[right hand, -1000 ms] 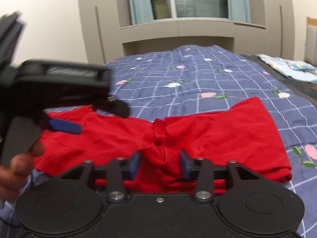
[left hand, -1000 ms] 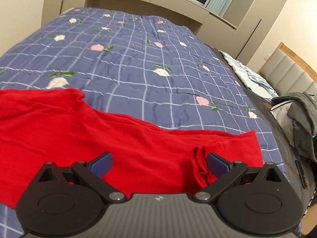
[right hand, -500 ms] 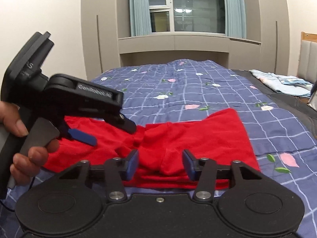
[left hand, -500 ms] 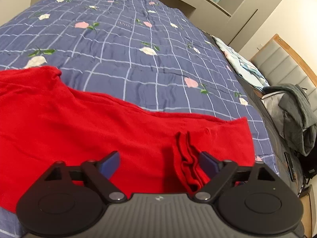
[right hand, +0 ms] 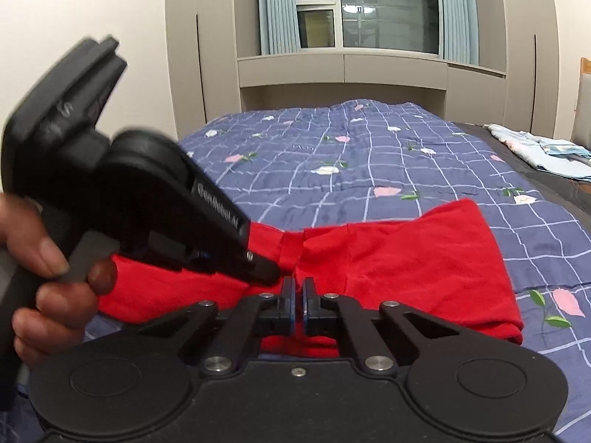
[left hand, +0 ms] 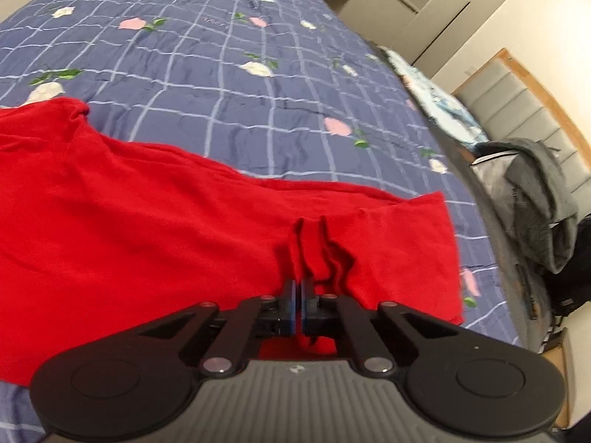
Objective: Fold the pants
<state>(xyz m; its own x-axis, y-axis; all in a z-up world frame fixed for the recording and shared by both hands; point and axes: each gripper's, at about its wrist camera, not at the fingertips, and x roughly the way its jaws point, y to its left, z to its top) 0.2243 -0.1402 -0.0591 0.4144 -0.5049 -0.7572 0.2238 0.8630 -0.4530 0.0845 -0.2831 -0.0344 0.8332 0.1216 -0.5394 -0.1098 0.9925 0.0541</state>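
Note:
Red pants (left hand: 147, 221) lie spread across a blue checked floral bedspread (left hand: 221, 74); they also show in the right wrist view (right hand: 406, 258). My left gripper (left hand: 298, 288) is shut on a bunched fold of the red fabric near the pants' near edge. My right gripper (right hand: 298, 288) is shut on the same near edge, right beside the left gripper (right hand: 258, 269), whose black body and holding hand fill the left of that view. The fabric puckers into ridges just ahead of the left jaws.
A grey jacket on a bag (left hand: 535, 199) sits off the bed's right side. Light blue bedding (right hand: 546, 151) lies at the far right. Beige wardrobes and a window (right hand: 369, 11) stand behind the bed. A padded headboard (left hand: 524, 103) is at the right.
Both grippers went from open to shut, closing on the near edge of the red pants. The left gripper came close beside the right one.

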